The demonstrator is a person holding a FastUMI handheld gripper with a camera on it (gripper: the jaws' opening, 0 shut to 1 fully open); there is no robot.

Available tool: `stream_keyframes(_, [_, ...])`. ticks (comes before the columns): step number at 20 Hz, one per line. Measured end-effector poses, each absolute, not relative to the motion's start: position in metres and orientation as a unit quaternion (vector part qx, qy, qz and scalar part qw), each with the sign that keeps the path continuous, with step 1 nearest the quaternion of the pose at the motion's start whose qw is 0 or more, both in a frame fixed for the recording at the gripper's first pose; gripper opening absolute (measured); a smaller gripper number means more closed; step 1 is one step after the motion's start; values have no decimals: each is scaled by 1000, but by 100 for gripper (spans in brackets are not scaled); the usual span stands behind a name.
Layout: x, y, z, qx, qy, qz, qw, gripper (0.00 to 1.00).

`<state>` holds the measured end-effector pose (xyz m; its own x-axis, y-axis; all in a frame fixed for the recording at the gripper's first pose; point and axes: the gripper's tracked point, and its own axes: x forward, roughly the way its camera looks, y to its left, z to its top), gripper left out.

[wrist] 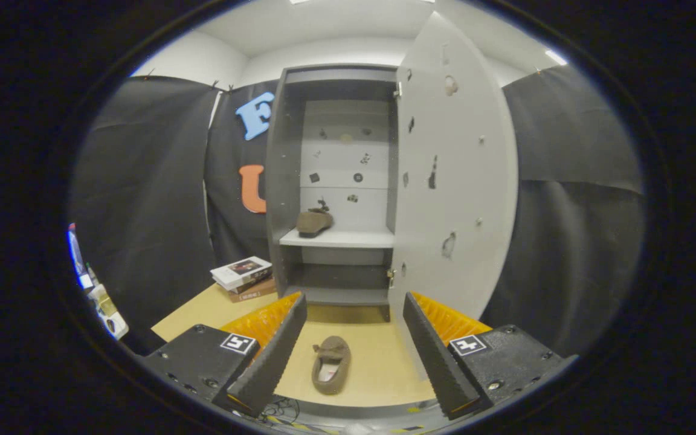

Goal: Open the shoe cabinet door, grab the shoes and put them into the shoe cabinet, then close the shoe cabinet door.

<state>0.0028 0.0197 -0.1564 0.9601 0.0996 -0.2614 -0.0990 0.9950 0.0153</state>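
- Gripper (348, 344) jaws spread wide, holding nothing.
- One brown shoe (330, 365) lies on the counter (378, 368), between the jaws.
- Just beyond, the shoe cabinet (287, 181) stands with its door (454, 169) swung open to the right.
- Second shoe (314, 222) sits on the cabinet's middle shelf (354, 238).
- Stack of books (243, 278) beside the cabinet's left side.
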Motion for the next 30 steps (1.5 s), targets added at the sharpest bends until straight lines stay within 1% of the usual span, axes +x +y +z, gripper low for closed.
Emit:
stream_keyframes(3, [16,52,-214,11,175,82,981,100])
stream_keyframes(10, [52,96,-330,50,286,121,949,100])
stream_keyframes(11, [59,100,-347,54,299,124,944,99])
stream_keyframes(17, [91,101,-432,43,376,107,920,99])
stream_keyframes(20, [102,105,-465,55,414,105,903,99])
stream_keyframes(26, [139,109,-483,60,436,104,892,98])
stream_keyframes(27, [143,109,-486,67,443,102,888,97])
stream_keyframes(29, [151,104,-493,74,457,90,882,91])
stream_keyframes(30, [154,101,-495,73,458,85,882,79])
